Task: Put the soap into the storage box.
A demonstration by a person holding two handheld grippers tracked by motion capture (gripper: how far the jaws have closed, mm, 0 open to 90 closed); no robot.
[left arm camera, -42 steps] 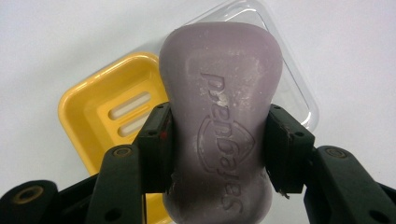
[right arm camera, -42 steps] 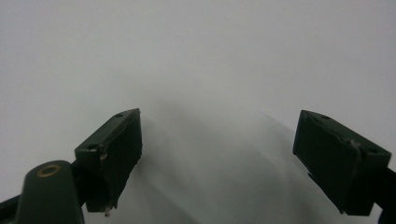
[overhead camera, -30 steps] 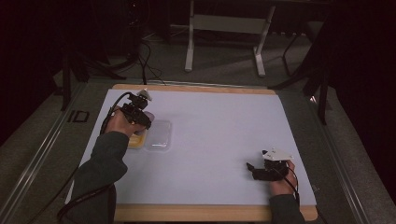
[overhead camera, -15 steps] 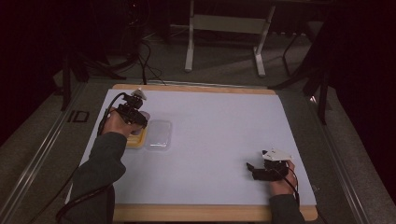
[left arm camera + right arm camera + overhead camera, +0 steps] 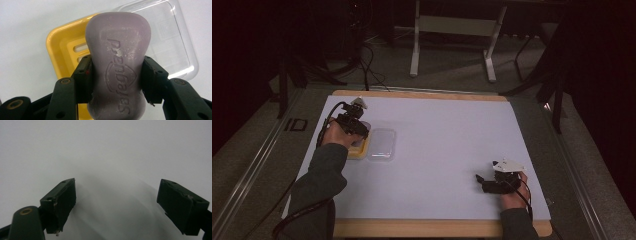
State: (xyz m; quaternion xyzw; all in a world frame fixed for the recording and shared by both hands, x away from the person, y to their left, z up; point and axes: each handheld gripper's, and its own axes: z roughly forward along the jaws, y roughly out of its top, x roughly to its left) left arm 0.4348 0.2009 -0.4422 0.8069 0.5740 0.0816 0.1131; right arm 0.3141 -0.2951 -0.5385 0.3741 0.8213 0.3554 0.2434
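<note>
soap: my left gripper [image 5: 116, 82] clamps the purple bar [image 5: 117, 62] above the yellow dish [image 5: 62, 45] — probably to seat it
lid: clear lid [image 5: 170, 42] beside the dish, out of the way
right gripper [image 5: 116, 207]: jaws wide, nothing held — parked well off from the dish

1. In the left gripper view the soap bar [image 5: 117, 65] hides the middle of the yellow soap dish [image 5: 60, 42], and the bar's near end is cut off by the bottom edge.
2. The clear lid [image 5: 170, 37] runs behind the bar.
3. In the high view the left claw [image 5: 357, 131] covers part of the dish; the bar there is too small to make out.
</note>
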